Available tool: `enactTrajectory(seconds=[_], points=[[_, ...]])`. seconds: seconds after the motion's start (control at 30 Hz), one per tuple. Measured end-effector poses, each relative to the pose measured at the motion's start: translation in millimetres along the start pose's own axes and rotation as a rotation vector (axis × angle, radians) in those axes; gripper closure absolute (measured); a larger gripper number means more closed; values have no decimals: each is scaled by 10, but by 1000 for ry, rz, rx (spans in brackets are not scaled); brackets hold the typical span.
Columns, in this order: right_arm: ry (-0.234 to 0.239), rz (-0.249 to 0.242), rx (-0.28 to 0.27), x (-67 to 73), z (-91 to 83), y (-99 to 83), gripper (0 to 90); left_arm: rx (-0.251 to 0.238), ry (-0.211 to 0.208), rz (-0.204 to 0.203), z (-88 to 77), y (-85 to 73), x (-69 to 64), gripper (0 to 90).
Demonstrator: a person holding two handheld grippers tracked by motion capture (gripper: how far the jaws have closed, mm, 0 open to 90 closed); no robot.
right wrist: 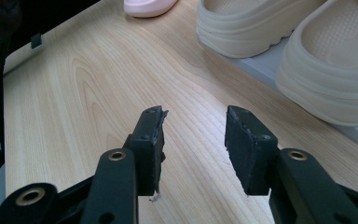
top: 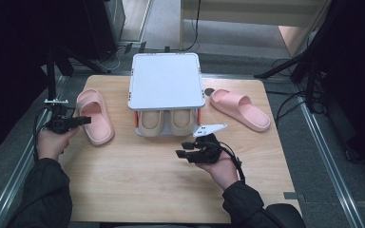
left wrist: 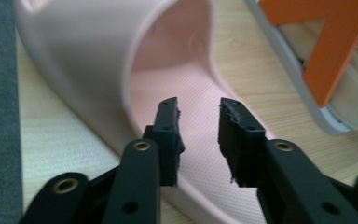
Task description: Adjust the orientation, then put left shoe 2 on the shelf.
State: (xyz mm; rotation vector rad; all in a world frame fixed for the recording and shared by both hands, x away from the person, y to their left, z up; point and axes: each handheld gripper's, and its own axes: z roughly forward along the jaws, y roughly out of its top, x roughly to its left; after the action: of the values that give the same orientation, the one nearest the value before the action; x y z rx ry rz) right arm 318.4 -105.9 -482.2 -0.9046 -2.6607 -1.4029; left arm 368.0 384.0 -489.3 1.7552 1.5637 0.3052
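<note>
- Left gripper (top: 86, 119) at the table's left edge, jaws pointing right at the left pink slipper (top: 95, 116); in the left gripper view (left wrist: 198, 122) the jaws stand apart with a clear gap, hovering over the slipper's footbed (left wrist: 177, 93) — released, nothing pinched.
- Left pink slipper lies flat on the wooden table (top: 138, 175), left of the shoe rack (top: 166, 80), toe end toward the far side, heel end toward the person; just beside the left gripper's tips.
- Right gripper (top: 181, 153) sits in front of the rack, jaws pointing left over bare tabletop; in the right gripper view (right wrist: 193, 135) the jaws are spread wide with only wood grain between them — released, holding nothing.
- Grey three-cornered plate (top: 210, 129) on top of the right gripper, near the rack's front edge.
- Rack: white flat top, orange side pieces, lower shelf holding a pair of beige slippers (top: 166, 122) side by side, open heels facing the person; same pair shows close up in the right gripper view (right wrist: 279, 37), just beyond the jaws.
- Second pink slipper (top: 240, 109) lies right of the rack, angled, well apart from both grippers.
- Person's dark sleeves come in from the bottom edge, one hand on each gripper.
</note>
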Motion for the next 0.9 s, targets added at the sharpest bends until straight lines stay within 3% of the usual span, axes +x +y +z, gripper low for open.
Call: enactTrajectory(seconds=[0.27,0.47,0.7,0.9], points=[[-5,5,-1,2,-11,-6,575,-28,38,-41,-74,38,72,536],[-22,6,-1,4,-54,-54,573,-23,57,-73,-49,84,201,538],[-56,33,-12,-12,-144,-134,568,9,121,-63,150,122,268,537],[-90,50,-24,-18,-244,-217,556,-9,107,-104,273,118,387,538]])
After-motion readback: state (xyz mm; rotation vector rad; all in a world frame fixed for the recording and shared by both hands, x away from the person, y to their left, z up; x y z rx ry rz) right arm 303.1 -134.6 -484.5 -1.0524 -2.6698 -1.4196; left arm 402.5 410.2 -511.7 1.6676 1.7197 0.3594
